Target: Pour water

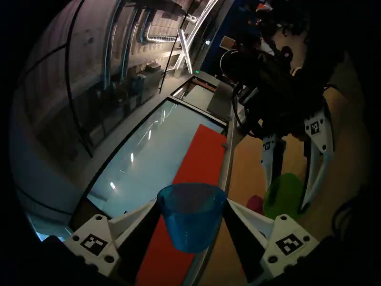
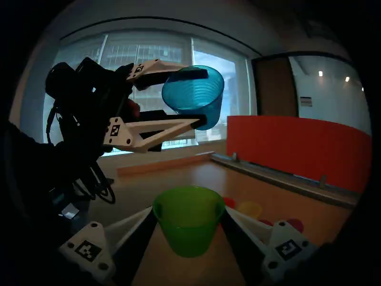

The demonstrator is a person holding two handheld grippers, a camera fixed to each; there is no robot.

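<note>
While left tongs (image 1: 191, 202) are pinching the blue cup (image 1: 191, 226) mid-wall, tipped above right tongs (image 2: 188, 209) pinching the green cup (image 2: 188, 231), both are seeming light, thin, crushable.

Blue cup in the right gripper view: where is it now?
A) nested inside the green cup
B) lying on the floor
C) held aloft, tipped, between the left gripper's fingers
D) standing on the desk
C: the blue cup hangs tipped between the fingers of the left gripper, higher than the green cup.
</note>
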